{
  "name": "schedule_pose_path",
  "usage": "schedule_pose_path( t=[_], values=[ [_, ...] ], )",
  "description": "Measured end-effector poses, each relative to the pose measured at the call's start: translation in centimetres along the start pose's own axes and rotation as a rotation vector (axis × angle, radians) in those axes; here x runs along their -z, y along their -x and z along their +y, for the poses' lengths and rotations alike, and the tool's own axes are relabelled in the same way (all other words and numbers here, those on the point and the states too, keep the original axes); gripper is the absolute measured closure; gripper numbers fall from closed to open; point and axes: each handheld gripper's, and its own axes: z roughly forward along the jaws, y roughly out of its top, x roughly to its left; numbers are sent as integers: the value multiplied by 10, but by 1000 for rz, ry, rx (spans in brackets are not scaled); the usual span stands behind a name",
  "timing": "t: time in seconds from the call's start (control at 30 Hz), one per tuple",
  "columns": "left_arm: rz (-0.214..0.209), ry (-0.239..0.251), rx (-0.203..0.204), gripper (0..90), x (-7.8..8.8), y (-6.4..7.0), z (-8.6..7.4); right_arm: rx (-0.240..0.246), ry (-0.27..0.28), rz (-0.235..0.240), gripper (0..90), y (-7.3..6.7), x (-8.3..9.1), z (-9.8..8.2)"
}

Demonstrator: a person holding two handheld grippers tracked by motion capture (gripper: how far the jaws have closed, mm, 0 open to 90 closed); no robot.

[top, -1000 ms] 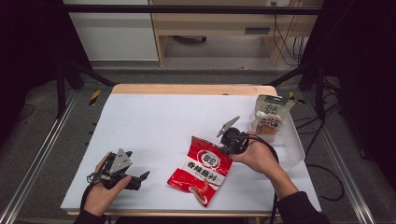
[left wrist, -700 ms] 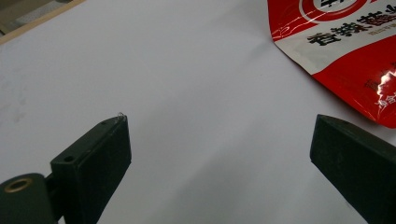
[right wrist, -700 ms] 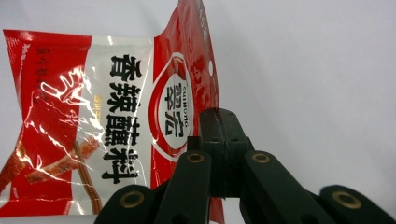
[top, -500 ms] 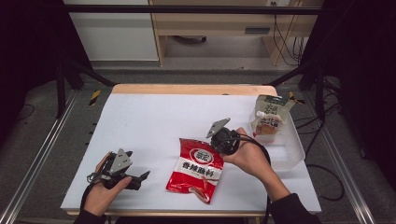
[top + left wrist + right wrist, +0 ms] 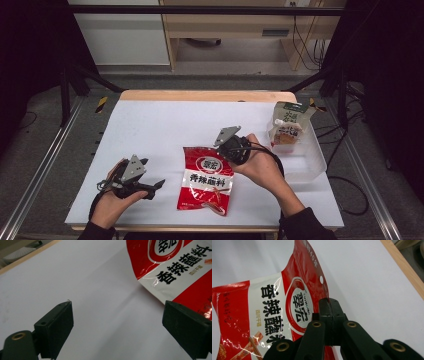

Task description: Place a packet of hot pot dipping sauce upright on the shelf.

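Note:
A red and white sauce packet (image 5: 206, 180) with black print lies near the table's front middle. My right gripper (image 5: 228, 150) sits at its top right corner. In the right gripper view the two jaws stand pressed together, and my right gripper (image 5: 329, 301) is shut on the top edge of the packet (image 5: 272, 307), which curves up off the table there. At the front left my left gripper (image 5: 152, 174) rests in a hand, pointing right. In its own view my left gripper (image 5: 118, 306) stands open, with the packet (image 5: 175, 267) just beyond its right jaw and untouched.
A clear plastic bin (image 5: 311, 159) stands at the right edge of the white table (image 5: 165, 125), with a green and white pouch (image 5: 288, 125) upright in it. A wooden strip (image 5: 200, 95) borders the table's far side.
My right gripper has moved left and slightly up, dragging the packet's top corner with it, so the packet has shifted left. The left gripper has stayed put.

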Motion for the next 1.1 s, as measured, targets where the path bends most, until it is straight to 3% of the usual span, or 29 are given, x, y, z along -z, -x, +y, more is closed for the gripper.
schedule_pose_path(
  t=[0.23, 0.5, 0.87, 1.1],
  values=[
    [-26, 10, -38, 131, -2, 0, 32, 28, 21, -14, 900, -4, 9, 16],
    [-35, 32, -65, 165, -3, -2, 61, 55, 22, -16, 900, -10, 13, 22],
    [-64, 60, -51, 213, -2, -12, 75, 69, 42, -24, 900, -12, 23, 33],
    [-111, 56, -54, 263, -8, -14, 78, 87, 50, -21, 900, -15, 28, 41]
  ],
)
